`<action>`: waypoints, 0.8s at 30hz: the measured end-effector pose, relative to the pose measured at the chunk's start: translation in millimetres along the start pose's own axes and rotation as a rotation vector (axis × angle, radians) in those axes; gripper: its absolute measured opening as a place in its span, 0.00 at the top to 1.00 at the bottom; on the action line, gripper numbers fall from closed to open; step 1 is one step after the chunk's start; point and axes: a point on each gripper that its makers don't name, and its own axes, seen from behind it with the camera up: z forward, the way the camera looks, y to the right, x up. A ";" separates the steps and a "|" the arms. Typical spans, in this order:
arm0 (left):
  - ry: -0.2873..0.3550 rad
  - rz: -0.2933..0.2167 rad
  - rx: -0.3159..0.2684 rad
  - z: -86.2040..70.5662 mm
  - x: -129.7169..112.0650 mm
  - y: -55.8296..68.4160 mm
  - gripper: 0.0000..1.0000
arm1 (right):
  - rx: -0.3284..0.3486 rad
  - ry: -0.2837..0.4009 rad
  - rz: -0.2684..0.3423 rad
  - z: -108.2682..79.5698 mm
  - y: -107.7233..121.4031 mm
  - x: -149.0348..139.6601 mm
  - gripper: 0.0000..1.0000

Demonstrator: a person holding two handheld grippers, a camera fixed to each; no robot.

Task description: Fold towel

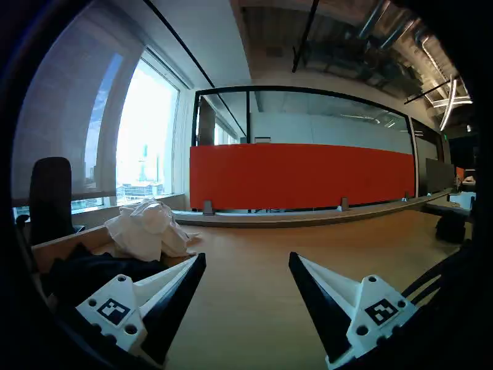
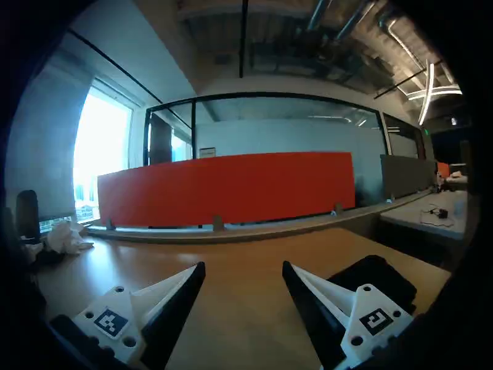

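While both pairs of tongs stand apart with nothing between their fingers, the towel lies far off to the left. Seen from the left gripper view, a dark chair [image 1: 49, 197] stands by the window at the far left. Just right of it the white towel [image 1: 148, 228] sits crumpled in a heap at the left end of the wooden counter [image 1: 345, 237], with a dark cloth [image 1: 92, 271] bunched in front of it. The left tongs [image 1: 246, 255] hover over bare wood to the right of the heap, near it but not touching. An orange partition [image 1: 302, 176] runs along the counter's far edge, and a black object [image 1: 451, 228] rests at the right. In the right gripper view the towel [image 2: 65, 237] is a small white lump at the far left, well apart from the right tongs [image 2: 243, 265], which hang over the middle of the counter. A black pouch [image 2: 385, 274] lies just behind their right finger.
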 end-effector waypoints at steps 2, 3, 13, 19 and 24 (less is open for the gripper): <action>0.000 0.000 0.000 -0.1 0.2 0.2 0.00 | 0.002 -0.003 0.001 -0.4 2.0 -3.9 0.03; 0.000 0.000 0.000 -0.2 0.3 0.3 0.00 | 0.003 -0.003 0.003 -0.6 2.8 -5.2 0.03; 0.000 0.000 0.000 -0.7 0.8 0.2 0.00 | 0.011 0.007 0.031 -5.4 2.0 -10.6 0.03; 0.000 0.000 0.000 -0.6 0.9 0.4 0.00 | 0.012 0.014 0.039 -9.6 0.4 -12.6 0.03; -0.001 0.000 0.000 -0.7 0.9 0.1 0.00 | 0.017 0.017 0.035 -10.7 -1.1 -15.1 0.03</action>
